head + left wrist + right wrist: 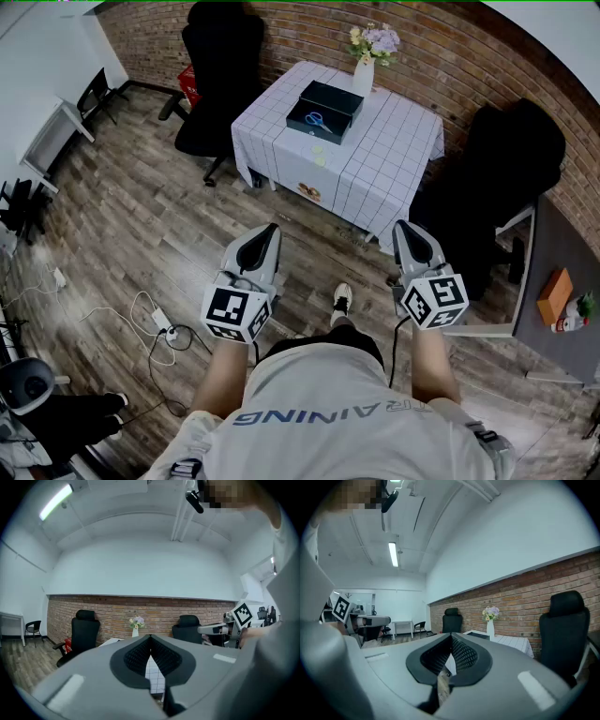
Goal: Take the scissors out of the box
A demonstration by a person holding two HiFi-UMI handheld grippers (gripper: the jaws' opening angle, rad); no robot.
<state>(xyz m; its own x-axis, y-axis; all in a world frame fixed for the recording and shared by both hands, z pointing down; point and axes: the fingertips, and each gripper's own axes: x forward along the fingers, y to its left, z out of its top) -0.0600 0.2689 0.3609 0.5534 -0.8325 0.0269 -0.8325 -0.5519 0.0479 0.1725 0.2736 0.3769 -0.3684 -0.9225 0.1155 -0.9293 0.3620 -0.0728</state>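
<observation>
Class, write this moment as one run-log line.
task: not begun | scissors: in box on table | left tool: shut, empty | right tool: shut, empty

Blue-handled scissors [317, 119] lie in the black box [298, 119] on the table [375, 161].

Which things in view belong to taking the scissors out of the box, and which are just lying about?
Job: scissors; box on the table; left gripper and right gripper, both shut, empty.
Lying about: flower vase; black chair; floor cables; orange block.
</observation>
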